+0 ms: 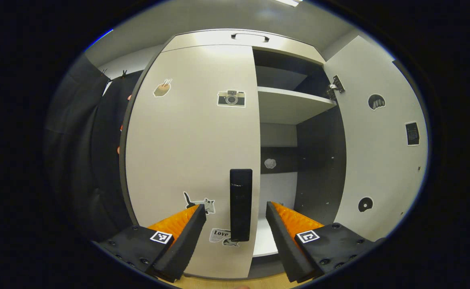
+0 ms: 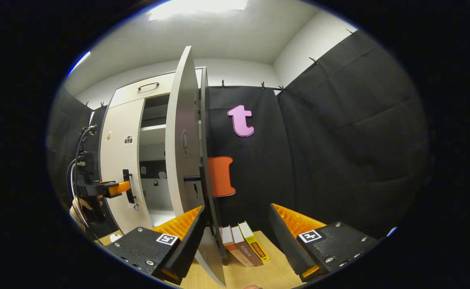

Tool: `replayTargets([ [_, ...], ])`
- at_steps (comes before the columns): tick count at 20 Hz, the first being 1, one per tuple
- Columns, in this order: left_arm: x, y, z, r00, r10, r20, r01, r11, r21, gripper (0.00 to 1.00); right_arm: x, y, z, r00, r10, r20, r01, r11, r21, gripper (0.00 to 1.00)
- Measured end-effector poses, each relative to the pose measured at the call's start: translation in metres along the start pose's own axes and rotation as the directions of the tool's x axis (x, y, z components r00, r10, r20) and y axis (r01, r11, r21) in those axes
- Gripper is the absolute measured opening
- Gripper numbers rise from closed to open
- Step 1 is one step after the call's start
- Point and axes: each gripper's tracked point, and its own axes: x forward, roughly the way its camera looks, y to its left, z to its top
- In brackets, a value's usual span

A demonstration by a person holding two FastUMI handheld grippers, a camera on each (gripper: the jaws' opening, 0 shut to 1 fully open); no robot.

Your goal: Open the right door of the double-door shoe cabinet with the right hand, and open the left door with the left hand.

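- Shoe cabinet (image 1: 219, 40) fills the far side of the left gripper view, w/ a drawer strip and dark pull along the top; inside are pale shelves (image 1: 291, 104) w/ dark side walls
- Right door (image 1: 379, 136) is swung wide open to the right, hinge visible at its top inner edge, so the right-hand half of the job looks done; in the right gripper view the same door (image 2: 182, 136) stands edge-on, just left of centre
- Left door (image 1: 195, 136) is flat and shut, stickers on its face; it's the part left to open, hence the left tool lined up on it
- Left door's handle (image 1: 241, 204), a dark vertical bar at the door's right edge, sits between the left gripper (image 1: 235, 224) fingers but they're apart, not pressing on it; prob. set to close and pull
- From the right gripper view the left gripper (image 2: 116, 188) is held level, pointing right toward that handle (image 2: 127, 185), w/ a hand (image 2: 80, 206) behind it and cables trailing up
- Right gripper (image 2: 237, 228) is low and near, fingers apart, gripping nothing; door's bottom edge sits just by its left finger, contact can't tell
- Small boxes (image 2: 245, 245) lie on the wood floor (image 2: 275, 273) between its fingers
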Motion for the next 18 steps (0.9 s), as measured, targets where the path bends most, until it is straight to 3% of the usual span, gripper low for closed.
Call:
replayTargets([
  [5,0.016,0.001,-0.017,0.999,0.024,-0.044,-0.023,1.0,0.01,0.94,-0.004,0.008,0.004,0.999,0.027,0.02,-0.027,0.999,0.018,0.93],
  [8,0.024,0.002,-0.02,0.999,0.026,-0.042,-0.027,0.999,-0.019,0.76,-0.004,0.006,0.005,0.999,0.019,0.029,-0.019,1.0,0.001,0.93],
  [9,0.026,0.004,-0.02,0.999,0.03,-0.039,-0.031,0.999,-0.026,0.76,-0.005,0.006,0.005,0.999,0.017,0.031,-0.017,1.0,-0.003,0.93],
  [11,0.029,0.001,-0.022,0.999,0.014,-0.036,-0.016,0.999,-0.049,0.6,-0.005,0.006,0.003,0.999,0.023,0.028,-0.023,1.0,-0.003,0.93],
  [13,0.027,-0.001,-0.025,0.999,-0.003,-0.05,0.0,0.998,-0.055,0.57,-0.003,0.009,0.001,0.999,0.032,0.021,-0.032,0.999,0.003,0.93],
  [16,0.029,-0.003,-0.028,0.998,-0.006,-0.064,0.004,0.999,-0.045,0.4,-0.003,0.004,-0.001,1.0,0.014,0.013,-0.014,1.0,0.003,0.93],
  [18,0.029,-0.003,-0.03,0.997,-0.003,-0.075,0.003,1.0,-0.006,0.37,-0.003,0.003,-0.001,1.0,0.008,0.013,-0.008,1.0,0.001,0.93],
])
